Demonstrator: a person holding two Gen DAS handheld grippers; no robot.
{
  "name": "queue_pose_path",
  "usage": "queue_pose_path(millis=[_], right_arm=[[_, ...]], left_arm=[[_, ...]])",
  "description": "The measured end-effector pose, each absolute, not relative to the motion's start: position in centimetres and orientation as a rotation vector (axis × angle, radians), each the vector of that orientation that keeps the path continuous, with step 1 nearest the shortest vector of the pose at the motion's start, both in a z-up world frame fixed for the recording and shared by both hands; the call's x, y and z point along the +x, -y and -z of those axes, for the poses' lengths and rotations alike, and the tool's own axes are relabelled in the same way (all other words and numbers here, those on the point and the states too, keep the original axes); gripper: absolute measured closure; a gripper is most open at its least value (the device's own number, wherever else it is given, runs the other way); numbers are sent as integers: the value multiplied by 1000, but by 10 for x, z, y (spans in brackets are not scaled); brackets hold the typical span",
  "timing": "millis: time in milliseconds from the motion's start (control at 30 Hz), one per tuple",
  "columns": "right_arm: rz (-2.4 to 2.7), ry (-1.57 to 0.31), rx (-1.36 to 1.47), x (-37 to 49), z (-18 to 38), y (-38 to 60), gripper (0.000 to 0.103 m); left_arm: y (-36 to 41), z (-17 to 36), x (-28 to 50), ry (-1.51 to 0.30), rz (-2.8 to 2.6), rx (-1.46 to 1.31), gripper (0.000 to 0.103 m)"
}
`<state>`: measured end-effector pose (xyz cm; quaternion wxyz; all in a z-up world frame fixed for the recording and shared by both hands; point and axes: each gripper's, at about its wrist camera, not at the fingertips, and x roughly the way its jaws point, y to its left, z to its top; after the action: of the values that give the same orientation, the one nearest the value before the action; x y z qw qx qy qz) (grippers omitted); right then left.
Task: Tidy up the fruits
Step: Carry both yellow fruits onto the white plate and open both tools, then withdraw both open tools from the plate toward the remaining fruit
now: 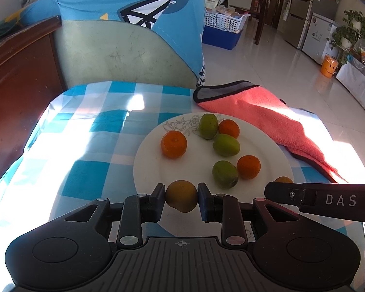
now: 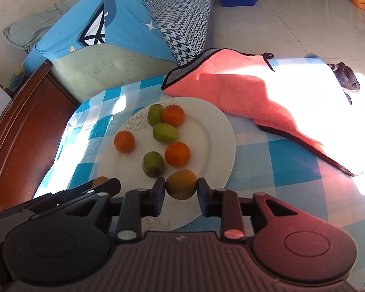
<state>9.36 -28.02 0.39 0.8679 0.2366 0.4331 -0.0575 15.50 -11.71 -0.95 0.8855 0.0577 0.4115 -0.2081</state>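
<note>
A white plate (image 1: 148, 170) (image 2: 214, 141) on the checked tablecloth carries three small oranges (image 1: 173, 144) (image 2: 124, 141) and three green fruits (image 1: 226, 144) (image 2: 165, 132). My left gripper (image 1: 181, 196) is shut on a yellow-orange fruit (image 1: 181, 189) just above the plate's near rim. My right gripper (image 2: 181, 188) is shut on an orange-green fruit (image 2: 181, 182) over the plate's near edge. In the left wrist view the right gripper's finger (image 1: 282, 191) enters from the right, its fruit mostly hidden. The right wrist view shows the left gripper's finger (image 2: 107, 186) at lower left.
A pink towel (image 1: 260, 112) (image 2: 231, 85) lies crumpled on the table to the right of the plate. A blue-covered cushioned seat (image 1: 124, 48) stands behind the table. Dark wooden furniture (image 1: 19, 80) runs along the left edge. Tiled floor lies beyond on the right.
</note>
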Motion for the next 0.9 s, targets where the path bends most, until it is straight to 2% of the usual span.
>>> queue_pose_path(millis=[267,400,433,533,567,633,767,900], right_arm=[[147,-884,531,96,-4,286,71],[141,-857,528,95,-9,286,71],[140,-856,523,95,-10,285,71],[126,-857,515,96,-11,284,70],[123,-857,511,96,-11,283,70],[119,-858,495,95,-11,282,69],[104,-857,470,93,-12,279,67],[85,-853,429,91,-14,272,63]], left_arm=[[118,11,161,-852,434,100,74],[115,6,162,-842,419,77,67],[113,3,162,-834,419,68,64],[109,-7,160,-803,406,55,42],[108,-11,159,-791,402,54,39],[106,-16,158,-783,406,51,39],[98,-24,154,-784,402,49,27],[87,-31,146,-772,393,68,21]])
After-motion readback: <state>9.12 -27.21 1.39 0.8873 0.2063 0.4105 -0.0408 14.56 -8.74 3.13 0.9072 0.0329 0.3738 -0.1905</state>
